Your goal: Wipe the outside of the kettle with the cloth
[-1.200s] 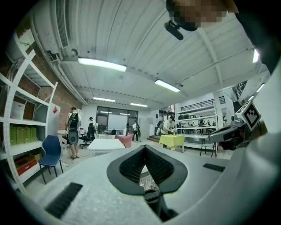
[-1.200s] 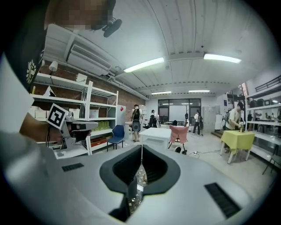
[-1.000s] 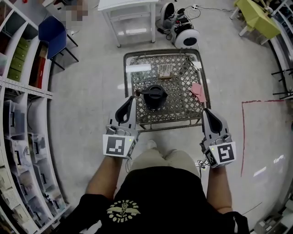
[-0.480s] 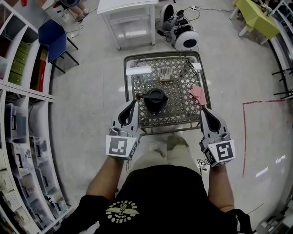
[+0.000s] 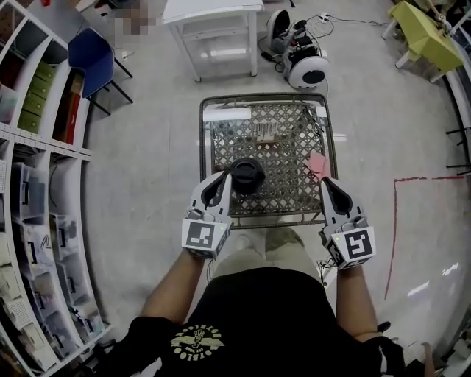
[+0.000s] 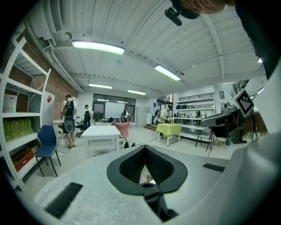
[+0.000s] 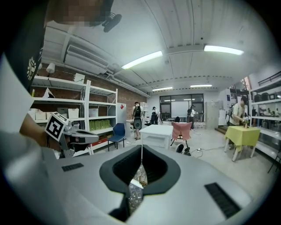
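A black kettle (image 5: 248,175) stands upright at the front left of a wire-mesh cart (image 5: 294,199). A pink cloth (image 5: 318,163) lies at the cart's right edge. My left gripper (image 5: 224,177) reaches in from the front, its tip right beside the kettle's left side; I cannot tell whether they touch. Its jaws meet at the tip (image 6: 144,147) with nothing held, and a dark round part of the kettle (image 6: 148,190) shows below them. My right gripper (image 5: 326,182) is shut and empty just in front of the cloth, jaws together (image 7: 141,147).
A white sheet (image 5: 224,114) and a small brown box (image 5: 265,132) lie at the back of the cart. Beyond it stand a white table (image 5: 213,22) and white wheeled devices (image 5: 303,66). Shelving (image 5: 37,184) and a blue chair (image 5: 92,55) line the left. Red tape (image 5: 394,221) marks the floor at right.
Both grippers have moved forward to the cart. The left one sank and closed in on the kettle's left side; the right one came up to the cloth.
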Available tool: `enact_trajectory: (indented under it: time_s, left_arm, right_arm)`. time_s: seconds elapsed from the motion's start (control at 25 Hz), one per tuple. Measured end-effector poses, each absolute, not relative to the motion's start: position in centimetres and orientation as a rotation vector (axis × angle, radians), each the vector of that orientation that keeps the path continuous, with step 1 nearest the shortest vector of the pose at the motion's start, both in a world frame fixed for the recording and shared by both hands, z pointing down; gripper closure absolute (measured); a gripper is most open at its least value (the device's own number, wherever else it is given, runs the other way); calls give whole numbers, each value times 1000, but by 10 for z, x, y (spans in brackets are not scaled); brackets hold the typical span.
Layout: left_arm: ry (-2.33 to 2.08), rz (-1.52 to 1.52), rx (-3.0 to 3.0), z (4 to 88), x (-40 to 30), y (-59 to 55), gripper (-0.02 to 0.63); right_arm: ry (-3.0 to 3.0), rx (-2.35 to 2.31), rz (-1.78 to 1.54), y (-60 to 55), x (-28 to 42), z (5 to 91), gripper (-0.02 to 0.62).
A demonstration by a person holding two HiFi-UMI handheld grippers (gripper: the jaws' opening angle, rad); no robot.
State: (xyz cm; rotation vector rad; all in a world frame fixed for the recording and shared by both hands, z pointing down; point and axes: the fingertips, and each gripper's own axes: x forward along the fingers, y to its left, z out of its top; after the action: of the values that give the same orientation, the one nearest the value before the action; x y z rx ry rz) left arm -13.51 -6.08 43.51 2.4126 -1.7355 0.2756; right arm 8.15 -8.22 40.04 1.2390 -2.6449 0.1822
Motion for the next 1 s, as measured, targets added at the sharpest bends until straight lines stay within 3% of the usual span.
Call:
enact_trajectory:
  time_s: [1.0]
  left_arm:
    - [-1655,524,2268,576,-102,-144,609]
  right_arm:
    - [-2480,1130,420,-165,144,513,581]
